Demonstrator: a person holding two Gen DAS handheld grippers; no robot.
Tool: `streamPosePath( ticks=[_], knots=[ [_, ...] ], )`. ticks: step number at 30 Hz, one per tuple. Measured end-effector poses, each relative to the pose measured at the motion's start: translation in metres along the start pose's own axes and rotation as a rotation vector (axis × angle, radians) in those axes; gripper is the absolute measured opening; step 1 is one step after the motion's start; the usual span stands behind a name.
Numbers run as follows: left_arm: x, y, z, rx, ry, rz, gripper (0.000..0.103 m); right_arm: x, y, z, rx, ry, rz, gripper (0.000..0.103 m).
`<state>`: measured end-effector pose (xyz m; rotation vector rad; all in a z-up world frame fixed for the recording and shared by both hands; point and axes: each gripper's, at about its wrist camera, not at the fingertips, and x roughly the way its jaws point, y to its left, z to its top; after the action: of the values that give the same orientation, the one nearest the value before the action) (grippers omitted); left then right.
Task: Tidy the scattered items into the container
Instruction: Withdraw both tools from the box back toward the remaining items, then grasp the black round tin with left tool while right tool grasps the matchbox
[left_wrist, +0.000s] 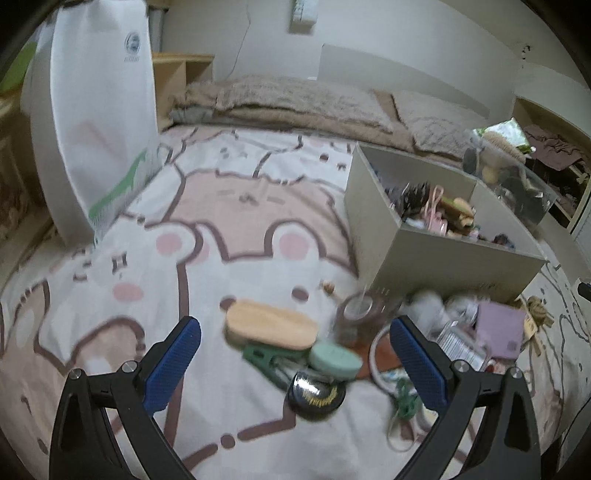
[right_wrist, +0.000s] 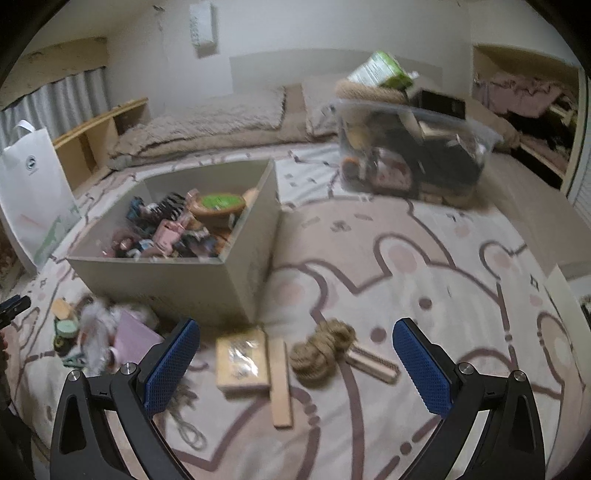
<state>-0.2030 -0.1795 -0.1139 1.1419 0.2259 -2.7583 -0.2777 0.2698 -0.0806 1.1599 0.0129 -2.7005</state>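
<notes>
— What sort of room is it?

— A bedroom with plain pale walls (right_wrist: 332, 33) in dim, soft light. A bed cover (left_wrist: 229, 206) printed with cartoon bears spreads across the foreground.

— And behind it?

— Fluffy beige bedding (left_wrist: 295, 99) lies along the far wall, with a light wooden shelf unit (right_wrist: 96, 136) at the left end. Grey curtains (right_wrist: 55, 103) hang above that shelf.

— Anything on the wall?

— A small white fixture (right_wrist: 202, 27), too blurred to identify. An open alcove with clothes (right_wrist: 524, 99) sits on the right.
</notes>
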Motion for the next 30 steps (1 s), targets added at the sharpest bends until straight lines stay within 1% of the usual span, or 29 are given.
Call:
streamPosePath(
  ticks=[6,10,15,18,20,24,27,30],
  knots=[
    [0.011,0.004,-0.03,-0.005,0.062,0.001,0.103,0.019,-0.016,-0.028,0.018,0.062,-0.052,0.103],
    [0.017,0.008,-0.045,-0.028,0.096,-0.006,0.103,0.032,-0.027,-0.047,0.035,0.108,-0.078,0.103],
    [0.025,0.007,-0.06,-0.03,0.124,0.002,0.103,0.046,-0.04,-0.064,0.049,0.159,-0.114,0.103],
    [0.034,0.005,-0.07,-0.021,0.151,0.019,0.103,0.054,-0.047,-0.07,0.063,0.18,-0.136,0.103],
    [0.04,0.003,-0.078,-0.004,0.176,0.044,0.103,0.06,-0.05,-0.073,0.073,0.192,-0.147,0.103],
    [0.041,-0.003,-0.086,0.039,0.153,0.074,0.103,0.068,-0.057,-0.076,0.109,0.206,-0.151,0.103],
    [0.046,-0.005,-0.089,0.063,0.174,0.098,0.103,0.074,-0.06,-0.076,0.121,0.221,-0.168,0.103],
    [0.048,-0.004,-0.088,0.052,0.188,0.114,0.103,0.079,-0.059,-0.074,0.123,0.226,-0.196,0.103]
  ],
)
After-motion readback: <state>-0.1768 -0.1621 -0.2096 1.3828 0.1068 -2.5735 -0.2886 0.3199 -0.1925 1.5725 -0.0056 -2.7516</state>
